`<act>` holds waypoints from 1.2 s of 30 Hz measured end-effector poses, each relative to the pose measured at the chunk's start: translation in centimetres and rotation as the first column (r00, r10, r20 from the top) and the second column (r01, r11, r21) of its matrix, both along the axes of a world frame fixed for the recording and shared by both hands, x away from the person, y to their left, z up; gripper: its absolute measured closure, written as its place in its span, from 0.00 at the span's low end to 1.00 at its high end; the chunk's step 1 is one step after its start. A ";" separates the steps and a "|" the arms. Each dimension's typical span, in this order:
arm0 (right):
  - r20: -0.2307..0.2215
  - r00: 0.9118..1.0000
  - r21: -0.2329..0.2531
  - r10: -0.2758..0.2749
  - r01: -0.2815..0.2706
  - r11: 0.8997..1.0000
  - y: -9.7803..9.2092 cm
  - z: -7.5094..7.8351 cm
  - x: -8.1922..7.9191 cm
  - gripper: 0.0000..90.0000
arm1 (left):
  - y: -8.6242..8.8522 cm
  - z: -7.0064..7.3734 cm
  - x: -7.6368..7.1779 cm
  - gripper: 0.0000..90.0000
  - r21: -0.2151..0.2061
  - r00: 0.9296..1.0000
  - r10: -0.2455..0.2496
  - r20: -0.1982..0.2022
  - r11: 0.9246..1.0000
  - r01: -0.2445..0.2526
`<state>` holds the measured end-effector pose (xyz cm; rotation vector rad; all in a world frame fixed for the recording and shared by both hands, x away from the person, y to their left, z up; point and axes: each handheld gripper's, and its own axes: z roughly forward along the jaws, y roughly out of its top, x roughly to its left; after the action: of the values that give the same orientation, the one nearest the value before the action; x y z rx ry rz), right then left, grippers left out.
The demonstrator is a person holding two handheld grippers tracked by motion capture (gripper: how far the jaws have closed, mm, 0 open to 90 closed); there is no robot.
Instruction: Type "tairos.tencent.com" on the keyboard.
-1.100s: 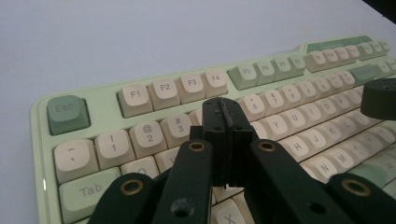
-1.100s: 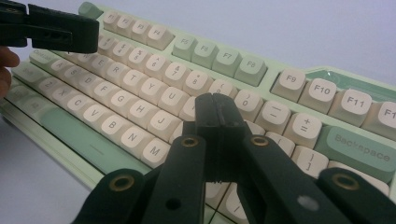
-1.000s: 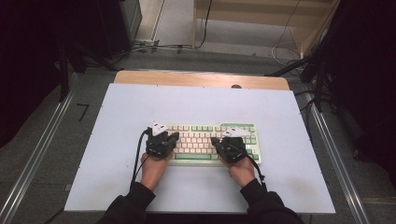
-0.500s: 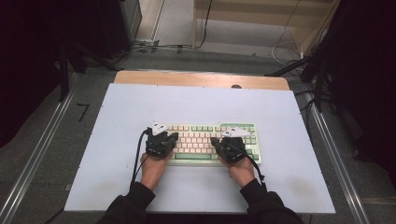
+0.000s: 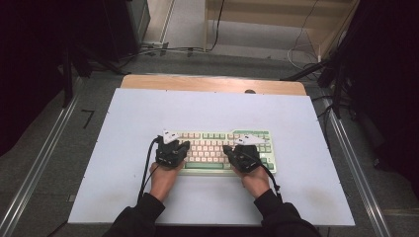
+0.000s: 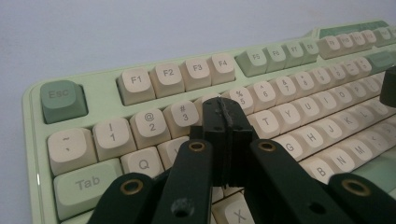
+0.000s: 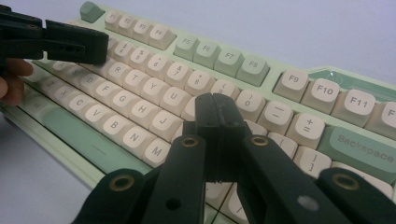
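A pale green keyboard (image 5: 217, 148) with cream and green keycaps lies on the white table. My left gripper (image 5: 179, 146) hovers over its left half; in the left gripper view the jaws are pressed together, tips (image 6: 224, 112) above the keyboard (image 6: 140, 107) near the 4 and E keys. Over the right half is my right gripper (image 5: 232, 149), jaws also closed, tips (image 7: 215, 108) above the keyboard (image 7: 299, 93) around the 9, O and P keys. The left gripper (image 7: 100, 46) reaches in at the upper left of the right gripper view. Neither holds anything.
The white tabletop (image 5: 148, 108) spreads wide around the keyboard, with a wooden strip (image 5: 212, 84) along its far edge. Metal rails (image 5: 353, 163) run along both sides. Cables trail from each gripper toward the person's sleeves.
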<state>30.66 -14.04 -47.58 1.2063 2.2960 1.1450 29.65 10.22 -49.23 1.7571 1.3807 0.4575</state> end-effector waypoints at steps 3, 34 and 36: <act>0.001 1.000 -0.001 0.000 0.000 1.000 0.0 0.0 0.0 0.97 | 0.0 0.0 0.0 1.00 0.000 1.000 0.001 0.001 1.000 -0.001; 0.003 1.000 0.001 0.008 -0.008 1.000 0.2 0.0 -0.1 0.97 | 0.4 0.8 -0.6 1.00 -0.024 0.999 0.008 0.033 1.000 -0.007; 0.004 1.000 -0.002 0.013 -0.013 1.000 0.3 0.0 -0.2 0.97 | 0.4 0.8 -0.6 1.00 -0.025 0.999 0.007 0.032 1.000 -0.006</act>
<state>30.51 -13.76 -47.56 1.1889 2.3043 1.1479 29.09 10.64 -48.41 1.7185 1.3645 0.4689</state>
